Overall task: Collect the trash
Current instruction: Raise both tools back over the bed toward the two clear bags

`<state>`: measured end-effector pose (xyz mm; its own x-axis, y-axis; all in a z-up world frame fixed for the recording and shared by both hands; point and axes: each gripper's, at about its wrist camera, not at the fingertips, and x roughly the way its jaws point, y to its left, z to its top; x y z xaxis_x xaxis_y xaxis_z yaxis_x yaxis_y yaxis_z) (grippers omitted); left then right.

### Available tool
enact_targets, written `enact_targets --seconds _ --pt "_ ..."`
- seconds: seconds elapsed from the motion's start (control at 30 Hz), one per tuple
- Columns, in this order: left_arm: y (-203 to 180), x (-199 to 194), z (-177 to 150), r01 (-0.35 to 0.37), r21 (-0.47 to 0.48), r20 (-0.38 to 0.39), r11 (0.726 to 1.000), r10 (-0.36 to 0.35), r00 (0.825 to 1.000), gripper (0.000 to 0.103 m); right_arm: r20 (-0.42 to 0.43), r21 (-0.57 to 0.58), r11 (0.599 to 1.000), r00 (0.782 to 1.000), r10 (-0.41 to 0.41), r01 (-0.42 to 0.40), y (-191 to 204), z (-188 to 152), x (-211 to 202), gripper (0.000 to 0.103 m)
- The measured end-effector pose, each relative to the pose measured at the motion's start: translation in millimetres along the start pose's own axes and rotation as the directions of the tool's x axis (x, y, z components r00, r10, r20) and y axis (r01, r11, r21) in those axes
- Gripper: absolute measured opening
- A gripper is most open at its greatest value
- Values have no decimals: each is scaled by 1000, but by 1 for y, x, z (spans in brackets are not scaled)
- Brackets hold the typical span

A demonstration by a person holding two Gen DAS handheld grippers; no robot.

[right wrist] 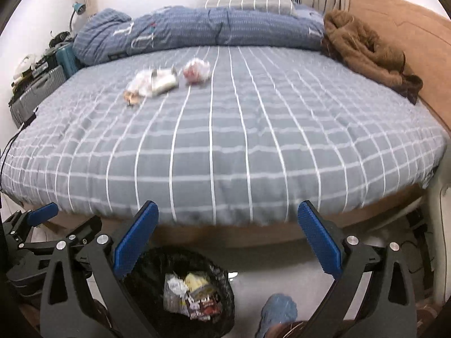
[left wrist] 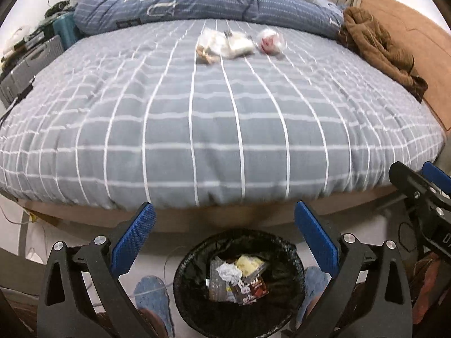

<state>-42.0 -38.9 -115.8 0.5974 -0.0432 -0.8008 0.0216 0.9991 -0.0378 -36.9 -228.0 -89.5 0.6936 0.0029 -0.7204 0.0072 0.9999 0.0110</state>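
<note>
Trash lies far back on the grey checked bed: a clear plastic wrapper pile, a brownish scrap and a crumpled white-and-pink wad. A black-lined bin with several wrappers inside stands on the floor below the bed's foot. My left gripper is open and empty above the bin. My right gripper is open and empty, just right of the bin. The left gripper also shows in the right wrist view, and the right gripper shows in the left wrist view.
A rolled blue duvet lies across the bed's back. A brown garment lies at the right by the brown headboard. Cases and clutter stand at the left. The person's blue slippers stand beside the bin.
</note>
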Motion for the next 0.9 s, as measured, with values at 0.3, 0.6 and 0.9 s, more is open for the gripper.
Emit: enact_targets --seconds 0.3,0.6,0.9 --pt "7 -17 46 -14 -8 84 1000 14 996 97 86 -32 999 996 15 -13 0 38 -5 95" --pt "13 -3 100 -38 2 148 999 37 988 97 104 -66 998 994 32 -25 9 77 17 95" --pt "16 36 141 -30 0 133 1000 30 991 97 87 -71 997 996 29 -23 11 115 60 95"
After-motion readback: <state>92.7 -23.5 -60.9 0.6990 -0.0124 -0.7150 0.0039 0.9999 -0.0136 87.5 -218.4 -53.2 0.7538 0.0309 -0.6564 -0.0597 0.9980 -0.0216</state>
